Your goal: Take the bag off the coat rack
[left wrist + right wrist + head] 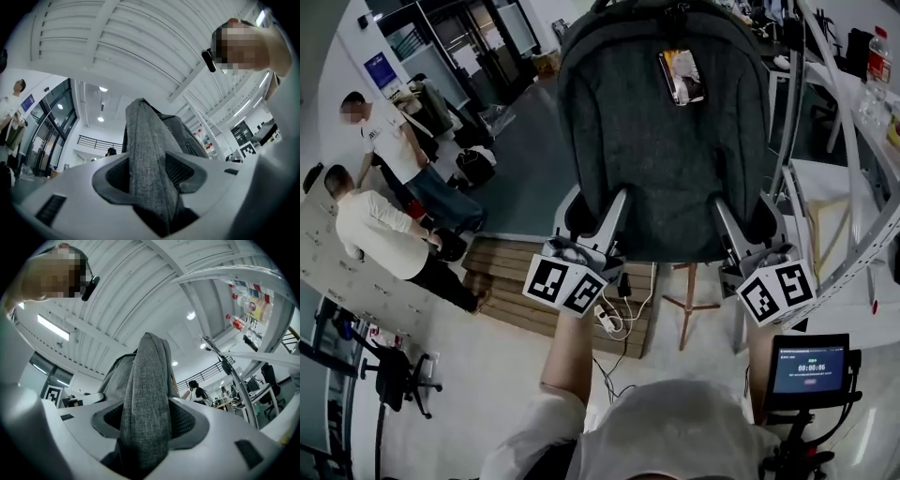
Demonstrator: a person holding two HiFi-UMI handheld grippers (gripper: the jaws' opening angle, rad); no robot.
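**Both claws clamped on the bag's bottom corners**

Left claw (pixel 151 180): pads pinch a fold of grey fabric, no gap either side. Right claw (pixel 146 423): same, clenched on another grey fold. In the head view we see each claw gripping a bottom corner of the bag (pixel 661 150), one left & one right. The bag is upright right in front of us, its top cut off by the frame edge, so we can't tell what it hangs on. A card (pixel 680 75) sits near its top. Below it are wooden legs (pixel 689 302), a power strip (pixel 607 321) w/ cables, and a wooden pallet (pixel 511 272). A small screen (pixel 811 366) is by our right arm. Two people (pixel 380 234) are well off to the left.
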